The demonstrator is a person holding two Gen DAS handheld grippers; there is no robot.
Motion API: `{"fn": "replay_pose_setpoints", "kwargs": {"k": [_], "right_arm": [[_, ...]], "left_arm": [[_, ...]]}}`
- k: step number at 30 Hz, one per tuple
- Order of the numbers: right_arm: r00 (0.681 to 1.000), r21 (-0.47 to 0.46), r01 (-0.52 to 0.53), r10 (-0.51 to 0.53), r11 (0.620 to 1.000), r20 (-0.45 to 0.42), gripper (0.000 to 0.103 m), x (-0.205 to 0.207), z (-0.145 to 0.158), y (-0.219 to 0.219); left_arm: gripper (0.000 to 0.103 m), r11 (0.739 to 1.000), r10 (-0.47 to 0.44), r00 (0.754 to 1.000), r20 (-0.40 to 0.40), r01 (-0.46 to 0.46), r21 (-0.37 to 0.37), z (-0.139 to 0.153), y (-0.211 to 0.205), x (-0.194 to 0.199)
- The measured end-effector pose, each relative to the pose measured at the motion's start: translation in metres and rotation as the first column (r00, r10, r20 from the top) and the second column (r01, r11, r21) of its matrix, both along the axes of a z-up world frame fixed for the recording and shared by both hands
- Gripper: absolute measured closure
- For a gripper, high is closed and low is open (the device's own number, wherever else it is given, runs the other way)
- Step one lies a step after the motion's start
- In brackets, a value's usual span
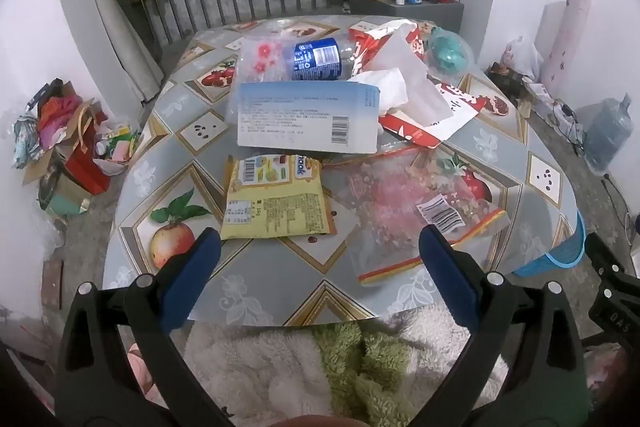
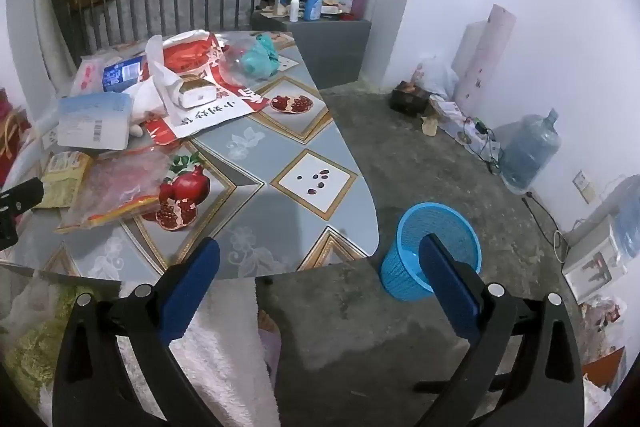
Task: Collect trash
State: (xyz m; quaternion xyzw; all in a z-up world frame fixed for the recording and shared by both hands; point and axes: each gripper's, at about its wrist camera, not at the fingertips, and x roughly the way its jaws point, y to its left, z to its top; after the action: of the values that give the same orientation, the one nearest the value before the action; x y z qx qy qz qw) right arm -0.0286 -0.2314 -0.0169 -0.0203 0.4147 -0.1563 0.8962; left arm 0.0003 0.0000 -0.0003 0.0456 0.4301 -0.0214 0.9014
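The left gripper was held above the near edge of the desk, fingers spread wide, nothing pinched. The right gripper was held off the desk's near right corner, over the floor, fingers also spread wide and empty.

Trash was seen piled on the desk. A yellow snack packet lay nearest the near edge, left of centre. A clear plastic bag with a red strip lay just beside it to the right, over a pomegranate print. Behind these, toward the desk's middle, a light blue printed pack was seen. A crushed plastic bottle with a blue label lay toward the far edge, with a white tissue and a red and white plastic bag to its right. A clear bag with teal contents sat near the far right corner.

A blue basket stood upright on the floor, just off the desk's near right corner, partly hidden by the right finger. Whether anything was inside could not be told.
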Motion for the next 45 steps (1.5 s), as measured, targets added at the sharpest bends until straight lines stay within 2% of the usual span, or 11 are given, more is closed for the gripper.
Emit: {"fn": "replay_pose_setpoints", "kwargs": {"k": [9,11,45], "right_arm": [[1.0,-0.034,-0.018,0.017,0.999,-0.015,0.006,0.007,-0.0003,0.0036],[1.0,-0.003,-0.021,0.021,1.0,0.007,0.006,0.0003,0.0026,0.0047],[1.0,0.001,-0.023,0.023,1.0,0.008,0.006,-0.0003,0.0036,0.0038]], "left_arm": [[0.009,1.0,0.001,1.0,0.004,-0.001,-0.005,0.0002,0.0002,-0.0001],[0.009,1.0,0.001,1.0,0.004,-0.001,-0.003,0.0002,-0.0001,0.0001],[0.009,1.0,0.001,1.0,0.003,-0.001,-0.005,0.0002,0.0006,-0.0002]]}}
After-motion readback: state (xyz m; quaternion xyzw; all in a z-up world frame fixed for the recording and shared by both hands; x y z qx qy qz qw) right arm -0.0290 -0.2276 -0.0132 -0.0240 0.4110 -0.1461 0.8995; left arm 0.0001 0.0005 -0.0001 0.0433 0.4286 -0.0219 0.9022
